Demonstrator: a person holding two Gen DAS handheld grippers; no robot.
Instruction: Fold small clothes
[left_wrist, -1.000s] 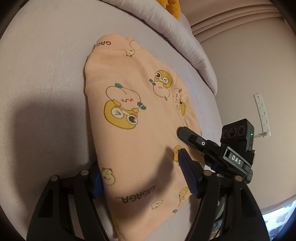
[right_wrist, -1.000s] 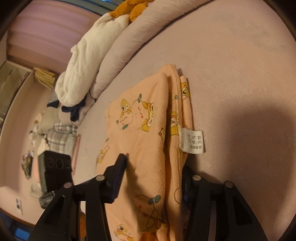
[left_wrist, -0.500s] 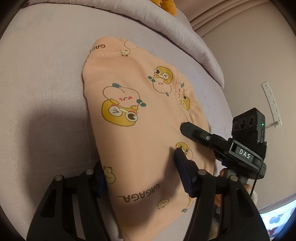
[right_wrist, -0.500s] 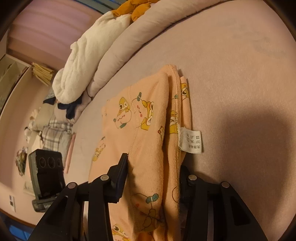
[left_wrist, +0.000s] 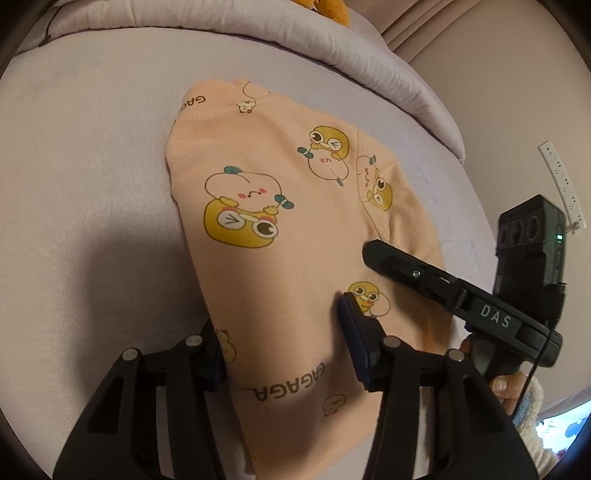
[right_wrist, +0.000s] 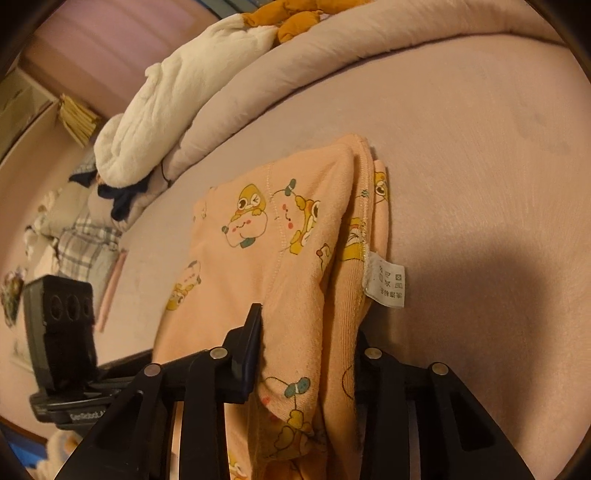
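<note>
Nearest to us, our left gripper (left_wrist: 284, 343) had its jaws spread around the near end of the peach cotton garment printed with yellow cartoon ducks (left_wrist: 295, 236), one finger at each side of the cloth and no firm pinch that we could see; our right gripper (right_wrist: 310, 354) likewise straddled the stacked layers at the opposite end, its jaws apart with the fabric bunched between them. Compared with a second before, both cameras had drawn back a little, so more of the garment and of the pale lilac bed sheet (left_wrist: 92, 155) came into view, while the garment itself lay as it had, already folded into a compact packet. We judged that the fold was set and that we were letting go rather than lifting. The white care label (right_wrist: 386, 282) poked out from the layered edge on the right side. Bare sheet lay open on both sides of the packet. Farther off, the rolled lilac duvet (left_wrist: 332, 40) and a cream fleece blanket (right_wrist: 177, 96) bounded the far edge, leaving little room beyond.
</note>
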